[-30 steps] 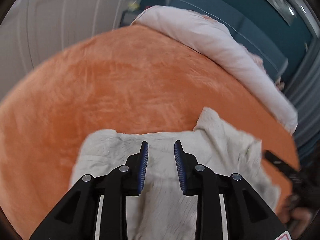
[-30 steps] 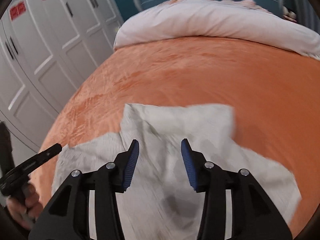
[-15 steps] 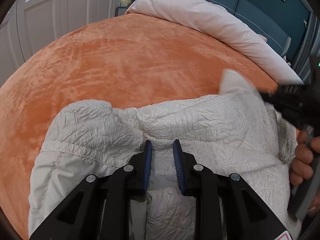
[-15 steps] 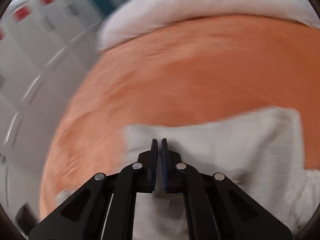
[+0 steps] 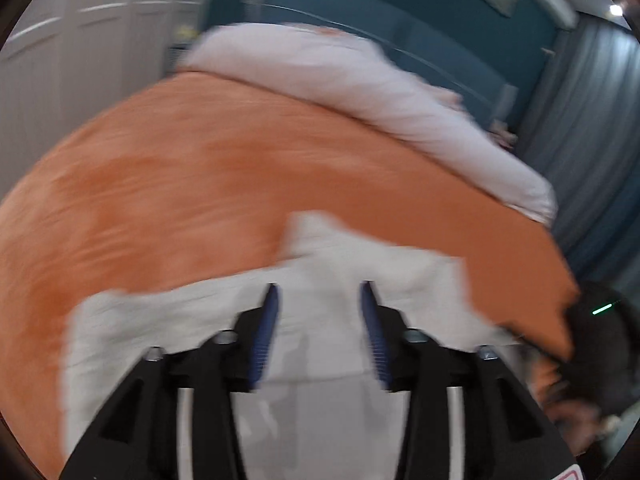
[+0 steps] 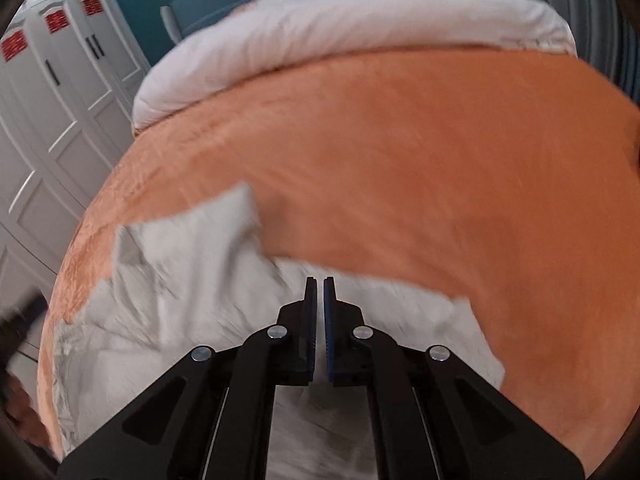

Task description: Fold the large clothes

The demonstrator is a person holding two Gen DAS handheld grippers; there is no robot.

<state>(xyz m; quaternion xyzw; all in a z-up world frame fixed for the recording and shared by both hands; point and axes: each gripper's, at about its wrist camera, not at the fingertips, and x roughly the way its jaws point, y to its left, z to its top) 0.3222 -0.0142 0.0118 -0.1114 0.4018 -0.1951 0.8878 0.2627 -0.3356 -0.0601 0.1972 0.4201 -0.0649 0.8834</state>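
Off-white and crinkled, the padded garment point(image 6: 192, 304) lies rumpled on the orange bedspread point(image 6: 420, 152), filling the lower left and centre of the right wrist view (one squarish flap juts toward the upper left). Seen from the left wrist, it spreads across the lower middle of the blurred frame. Jaws of the left gripper point(image 5: 320, 320) are opening, standing apart above the cloth without pressing it. Those of the right gripper point(image 6: 319, 320) are nearly closed, and I cannot tell whether cloth is pinched.
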